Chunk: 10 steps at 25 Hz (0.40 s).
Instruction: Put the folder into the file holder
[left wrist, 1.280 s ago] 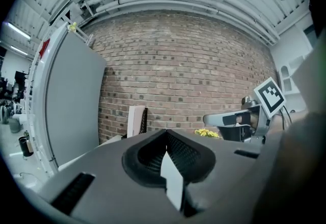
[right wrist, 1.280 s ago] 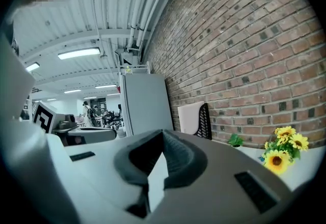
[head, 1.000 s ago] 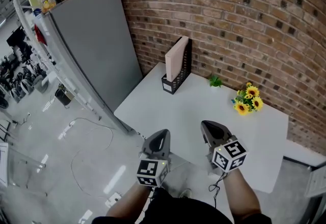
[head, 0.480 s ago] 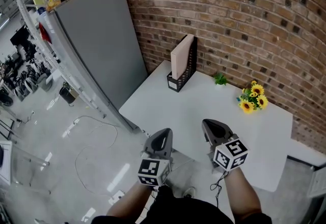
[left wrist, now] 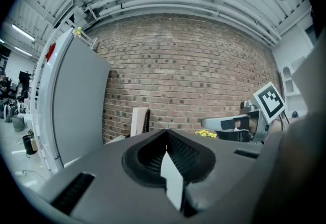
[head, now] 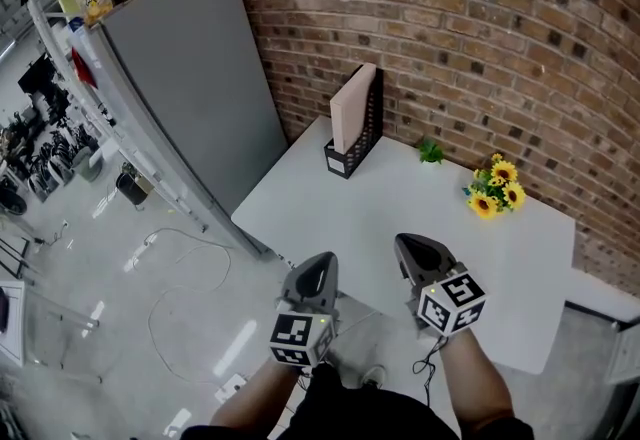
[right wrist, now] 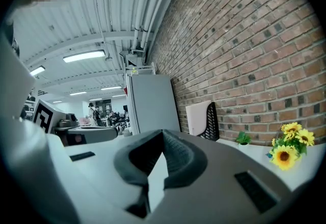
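Nothing has shifted in the last second: the left gripper (head: 321, 266) and right gripper (head: 409, 248) hang closed and empty over the bench's (head: 400, 213) near edge, and the folder (head: 353, 108) stands upright in the file holder (head: 341, 164) well ahead of them, so the task looks done

Brick wall (head: 480, 18), grey partition (head: 190, 78)

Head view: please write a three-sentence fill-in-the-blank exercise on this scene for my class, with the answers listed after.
The folder stands upright in the black file holder, against the ____ wall. The left gripper and the right gripper both have their jaws ____. The flowers on the white table have ____ petals.
Missing words: brick; shut; yellow.
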### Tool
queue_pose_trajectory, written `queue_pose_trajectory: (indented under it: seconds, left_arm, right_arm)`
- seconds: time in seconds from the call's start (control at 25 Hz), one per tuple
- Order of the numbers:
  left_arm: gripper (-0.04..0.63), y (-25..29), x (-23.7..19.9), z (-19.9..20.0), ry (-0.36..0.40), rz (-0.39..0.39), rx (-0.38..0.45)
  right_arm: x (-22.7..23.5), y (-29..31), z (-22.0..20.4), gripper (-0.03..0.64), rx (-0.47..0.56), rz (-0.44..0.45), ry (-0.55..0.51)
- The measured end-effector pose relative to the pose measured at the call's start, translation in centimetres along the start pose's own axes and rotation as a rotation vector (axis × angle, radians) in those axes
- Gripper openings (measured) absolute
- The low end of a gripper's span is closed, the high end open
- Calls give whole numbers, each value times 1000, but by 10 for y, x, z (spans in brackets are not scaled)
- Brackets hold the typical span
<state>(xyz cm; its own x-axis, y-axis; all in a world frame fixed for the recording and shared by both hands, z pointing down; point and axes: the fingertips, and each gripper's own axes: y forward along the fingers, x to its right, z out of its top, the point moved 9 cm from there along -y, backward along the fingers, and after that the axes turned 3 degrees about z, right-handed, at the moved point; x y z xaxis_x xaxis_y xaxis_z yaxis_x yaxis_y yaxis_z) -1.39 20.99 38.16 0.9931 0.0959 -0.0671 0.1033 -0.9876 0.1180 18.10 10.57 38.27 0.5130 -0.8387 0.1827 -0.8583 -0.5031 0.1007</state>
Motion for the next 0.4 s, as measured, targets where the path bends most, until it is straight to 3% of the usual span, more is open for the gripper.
queue_pose_trajectory:
  seconds: [0.4]
  left_arm:
    - [6,4,6,-3,-15,10,8]
  right_arm:
    - [5,-2,-3,3,-5,12,-1]
